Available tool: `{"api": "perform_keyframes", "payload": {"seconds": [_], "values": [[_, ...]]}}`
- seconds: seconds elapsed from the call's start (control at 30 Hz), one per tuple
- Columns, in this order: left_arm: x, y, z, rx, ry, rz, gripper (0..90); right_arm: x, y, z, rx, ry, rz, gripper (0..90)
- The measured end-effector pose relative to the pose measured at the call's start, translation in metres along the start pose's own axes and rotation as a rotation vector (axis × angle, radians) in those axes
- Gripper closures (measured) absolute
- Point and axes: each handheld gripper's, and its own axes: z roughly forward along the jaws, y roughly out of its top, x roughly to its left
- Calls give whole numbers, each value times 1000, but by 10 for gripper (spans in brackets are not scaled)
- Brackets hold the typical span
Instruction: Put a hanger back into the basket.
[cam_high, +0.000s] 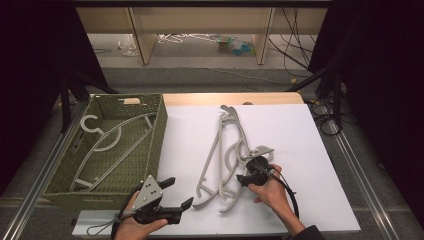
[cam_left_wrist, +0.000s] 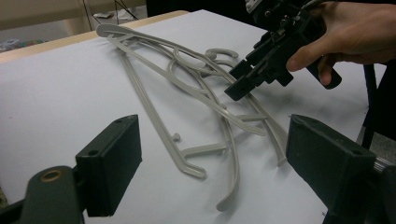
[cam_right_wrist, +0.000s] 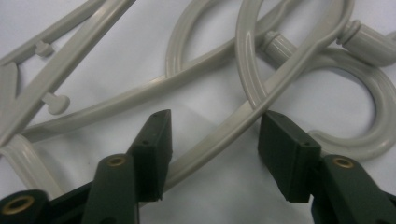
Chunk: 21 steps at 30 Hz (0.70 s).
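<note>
Two or three pale grey plastic hangers (cam_high: 227, 150) lie tangled on the white tabletop (cam_high: 300, 150). My right gripper (cam_high: 241, 179) is lowered onto their lower right part, close to the hooks. In the right gripper view its jaws (cam_right_wrist: 215, 144) straddle one slanted hanger bar (cam_right_wrist: 224, 130), with a gap still showing beside the bar. My left gripper (cam_high: 181, 191) rests at the table's front edge, left of the pile, open and empty. In the left gripper view its jaws (cam_left_wrist: 215, 163) frame the hangers (cam_left_wrist: 187, 88) and the right gripper (cam_left_wrist: 236, 84) beyond.
A green woven basket (cam_high: 160, 135) stands at the table's left with another grey hanger (cam_high: 107, 145) lying inside it. Beyond the table are wooden furniture legs (cam_high: 142, 42) and cables on the floor.
</note>
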Motion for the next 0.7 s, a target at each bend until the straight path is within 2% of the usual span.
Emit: {"api": "perform_keyframes", "payload": {"seconds": [0.1, 0.17, 0.3, 0.33, 0.37, 0.4, 0.47, 0.5, 0.53, 0.63, 0.67, 0.7], "values": [[0, 0, 0, 1, 1, 1, 182, -7, -1, -3, 12, 26, 10, 498], [0, 0, 0, -7, -8, -3, 186, -9, -1, -3, 3, 31, 35, 517], [-1, 0, 0, -7, -13, 13, 209, -14, -2, -4, 4, 46, 45, 543], [-2, 0, 1, -13, -12, 14, 209, -13, -2, -5, 9, 52, 82, 551], [-2, 0, 1, -13, -12, 14, 209, -15, -2, -5, -1, 48, 79, 558], [-2, 0, 0, -8, -10, 18, 209, -18, -3, -7, 6, 46, 65, 565], [-1, 0, -1, -3, -6, 21, 209, -23, -4, -10, 28, 49, 69, 589], [0, 0, -1, -4, -3, 20, 209, -25, -5, -10, 3, 48, 98, 604], [0, 1, -1, -7, -4, 18, 208, -27, -6, -11, 6, 49, 125, 617], [0, 0, -1, -4, -4, 18, 208, -37, -9, -16, -10, 46, 149, 651], [0, 1, -1, -6, -4, 17, 208, -38, -9, -20, 12, 50, 182, 662], [0, 1, 0, -7, -5, 16, 208, -42, -10, -20, -6, 42, 167, 672]]}}
